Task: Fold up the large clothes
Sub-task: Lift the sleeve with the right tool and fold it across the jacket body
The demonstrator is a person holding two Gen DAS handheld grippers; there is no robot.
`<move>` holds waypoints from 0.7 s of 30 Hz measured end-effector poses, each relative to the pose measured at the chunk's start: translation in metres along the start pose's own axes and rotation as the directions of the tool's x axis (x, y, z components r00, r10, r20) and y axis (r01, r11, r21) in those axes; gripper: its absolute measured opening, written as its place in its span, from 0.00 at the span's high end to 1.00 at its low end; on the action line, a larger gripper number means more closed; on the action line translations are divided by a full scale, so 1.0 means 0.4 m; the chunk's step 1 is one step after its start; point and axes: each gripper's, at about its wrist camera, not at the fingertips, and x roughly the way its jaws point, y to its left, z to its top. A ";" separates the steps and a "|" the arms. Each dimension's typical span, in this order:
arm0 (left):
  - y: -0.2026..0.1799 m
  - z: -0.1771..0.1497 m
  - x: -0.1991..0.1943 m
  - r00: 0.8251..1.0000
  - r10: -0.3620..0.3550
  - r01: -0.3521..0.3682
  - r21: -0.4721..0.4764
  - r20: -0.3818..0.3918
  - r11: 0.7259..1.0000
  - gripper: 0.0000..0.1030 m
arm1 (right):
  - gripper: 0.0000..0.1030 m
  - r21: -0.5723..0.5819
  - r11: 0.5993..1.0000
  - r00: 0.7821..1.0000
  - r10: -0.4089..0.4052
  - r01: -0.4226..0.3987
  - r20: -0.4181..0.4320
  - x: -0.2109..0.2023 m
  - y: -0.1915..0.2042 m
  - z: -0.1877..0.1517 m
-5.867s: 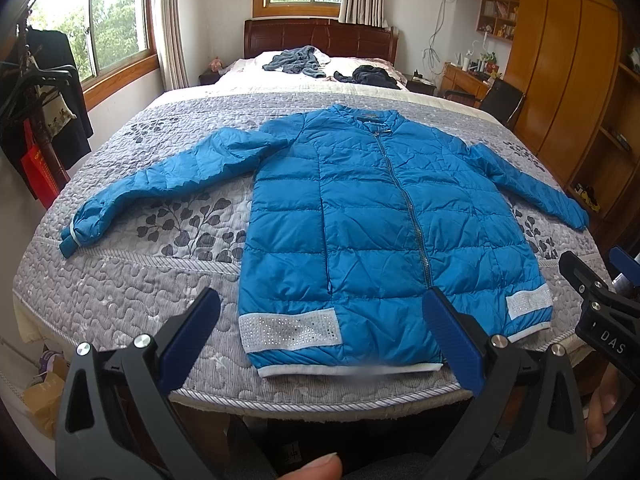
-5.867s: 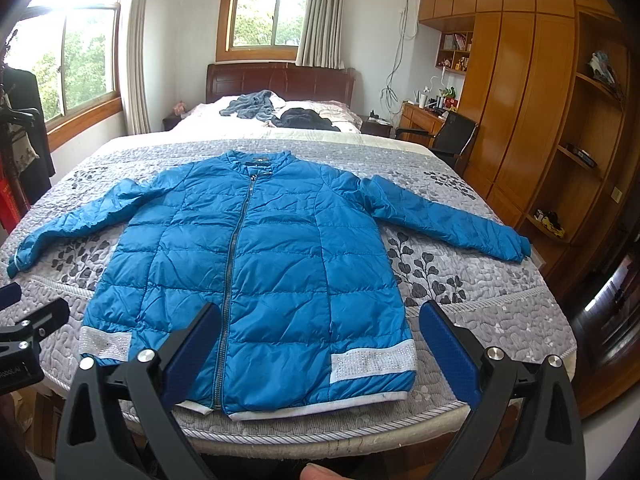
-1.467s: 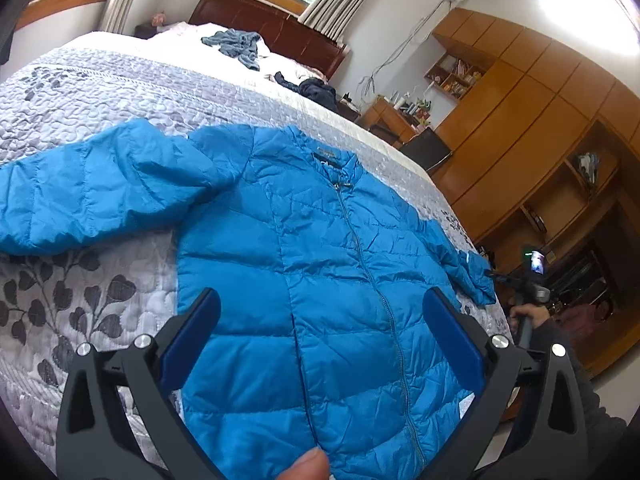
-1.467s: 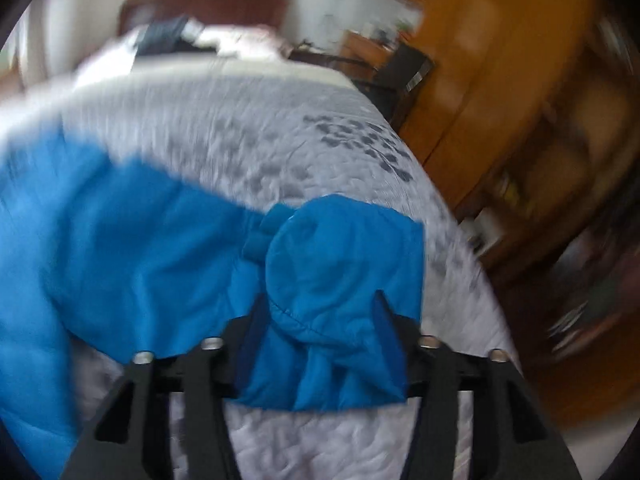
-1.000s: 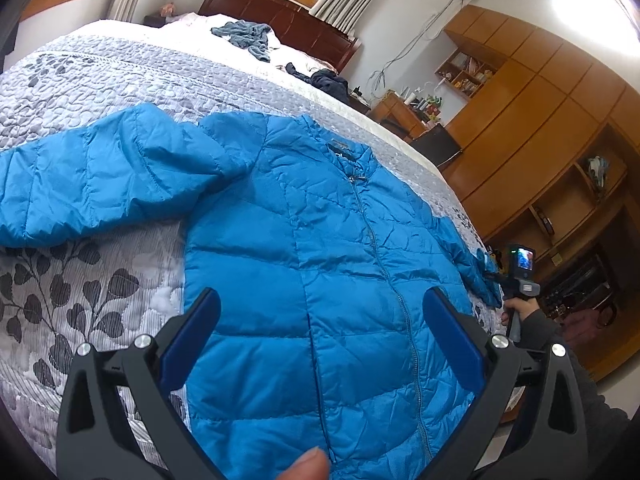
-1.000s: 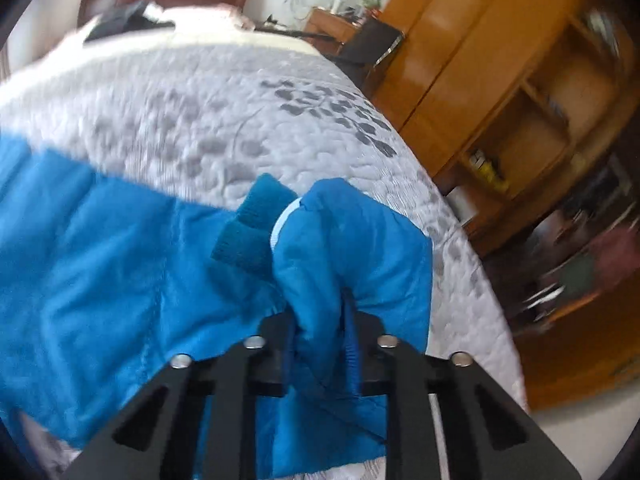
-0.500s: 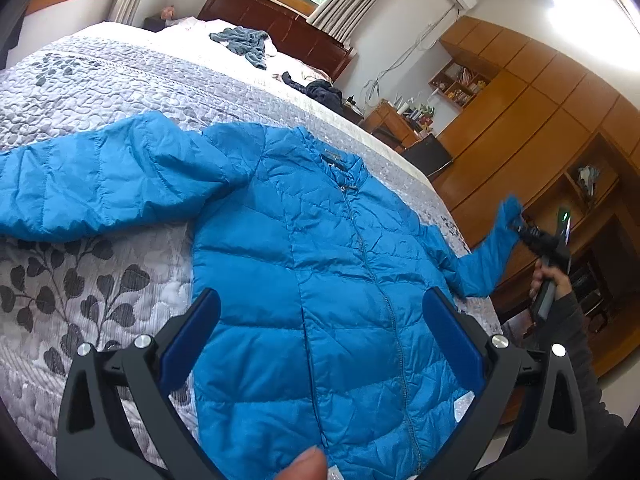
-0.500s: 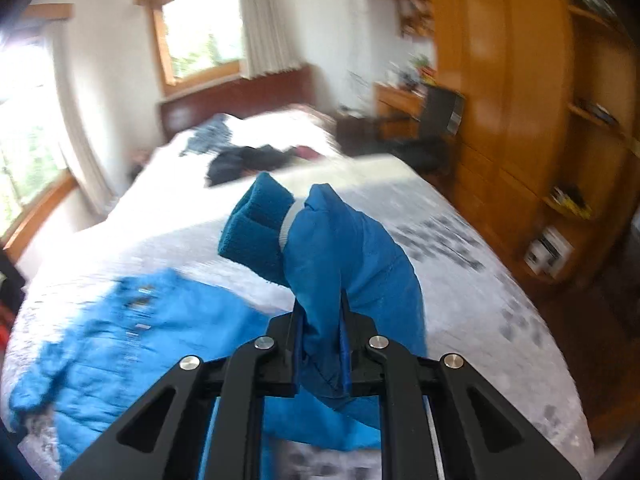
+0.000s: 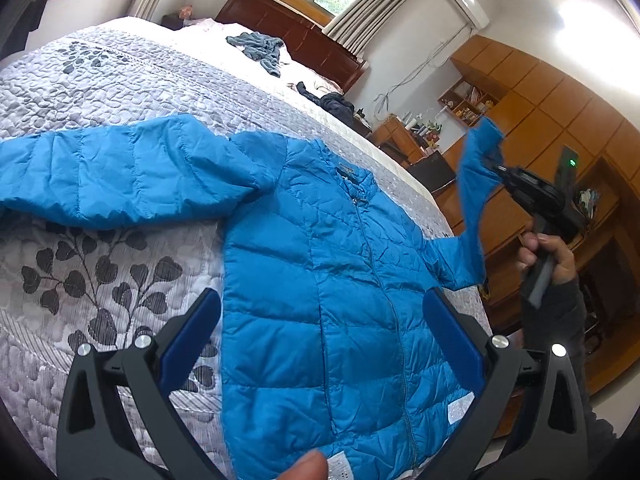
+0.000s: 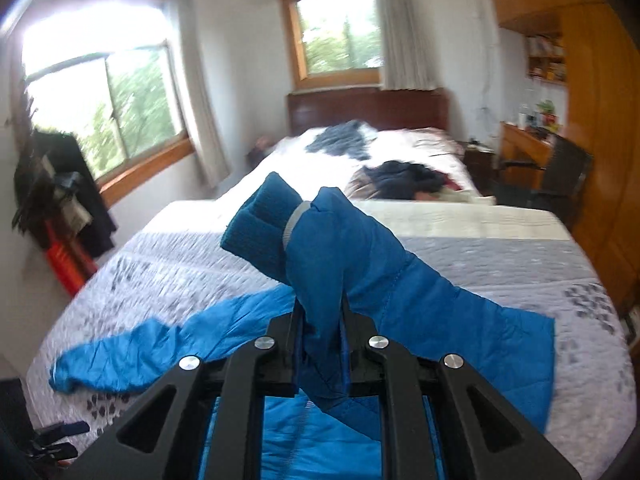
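Note:
A blue quilted jacket [image 9: 328,280] lies face up and zipped on the grey patterned bedspread [image 9: 100,92]. Its one sleeve [image 9: 120,172] stretches flat to the left. My left gripper [image 9: 320,332] hovers open above the jacket's lower body, holding nothing. My right gripper [image 10: 322,320] is shut on the other sleeve near the cuff [image 10: 264,224], lifted high off the bed. In the left wrist view that raised sleeve [image 9: 474,184] hangs from the right gripper [image 9: 500,168] at the bed's right side, held by a hand [image 9: 548,256].
Loose dark clothes [image 9: 260,46] lie on the white bedding near the wooden headboard [image 9: 296,32]. A wooden wardrobe [image 9: 560,120], a desk and a chair [image 10: 560,172] stand along the right. Hanging clothes [image 10: 60,192] are at the left wall under a window.
The right gripper shut on the right sleeve's cuff and raised it off the bed, swinging it up towards the jacket's body. The left gripper stayed open over the jacket.

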 end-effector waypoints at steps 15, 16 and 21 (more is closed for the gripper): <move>0.044 0.034 0.041 0.998 0.051 -0.052 -0.013 -0.023 0.999 0.03 | 0.85 -0.214 0.974 0.946 0.001 -0.074 -0.323 0.374 0.302 -0.303; 0.044 0.041 0.047 0.999 0.047 -0.047 -0.016 -0.028 0.999 0.03 | 0.84 -0.220 0.972 0.943 0.001 -0.079 -0.332 0.377 0.302 -0.309; 0.018 0.106 0.084 0.999 -0.001 0.000 -0.040 -0.043 0.999 0.03 | 0.40 -0.137 0.971 0.934 0.141 -0.195 -0.327 0.313 0.273 -0.295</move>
